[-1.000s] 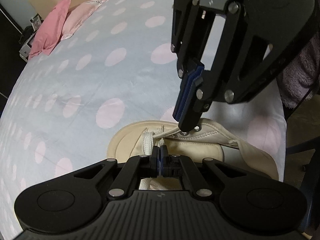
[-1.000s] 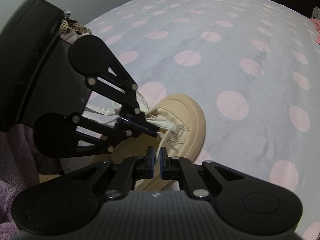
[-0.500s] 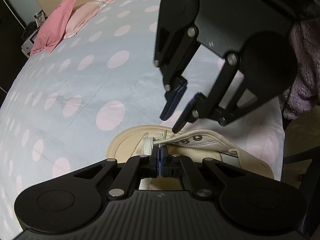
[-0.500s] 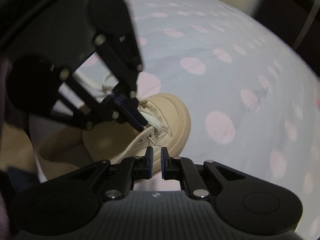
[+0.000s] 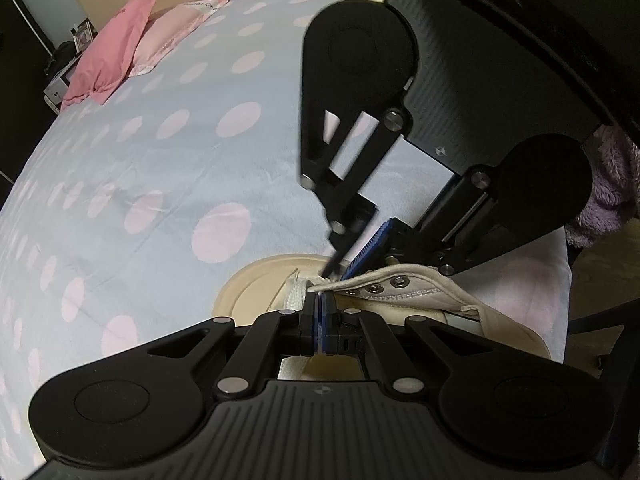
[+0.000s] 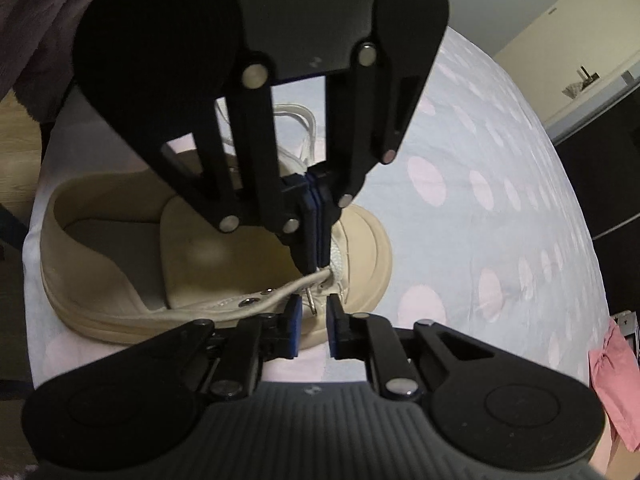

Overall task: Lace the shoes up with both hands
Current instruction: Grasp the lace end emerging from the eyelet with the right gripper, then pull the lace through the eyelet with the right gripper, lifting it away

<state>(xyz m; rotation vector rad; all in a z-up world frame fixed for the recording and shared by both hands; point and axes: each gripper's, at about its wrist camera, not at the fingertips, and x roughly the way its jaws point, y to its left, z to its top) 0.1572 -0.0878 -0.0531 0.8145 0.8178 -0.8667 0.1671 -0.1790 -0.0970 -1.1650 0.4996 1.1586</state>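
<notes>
I held the shoe [image 6: 120,264] where it lay on its sole on the dotted bed [image 5: 160,160], its heel toward the near edge of the bed and its toe pointing out across it. My left tool [image 5: 319,300] came down from above the tongue, pressed together and pinching the white lace [image 5: 294,300] right at the front of the eyelet row, beside the toe cap.

The thing that mattered was the lace tip [image 6: 311,307] — it poked out through the foremost eyelet on the side flap and pointed outward and a little down, straight at my right tool [image 6: 313,302]. That tool sat low beside the shoe, facing the flap; its jaws had just been closing, yet in my own view they stood spread, one on each side of the tip, neither pad touching it.

So the right hand was the nearer one by far. I judged that the next move was to close on the tip and draw it out along its own line — away from the flap — while the left kept the lace taut. The further eyelets [image 6: 246,301] stood empty, so most of the lacing remained.
</notes>
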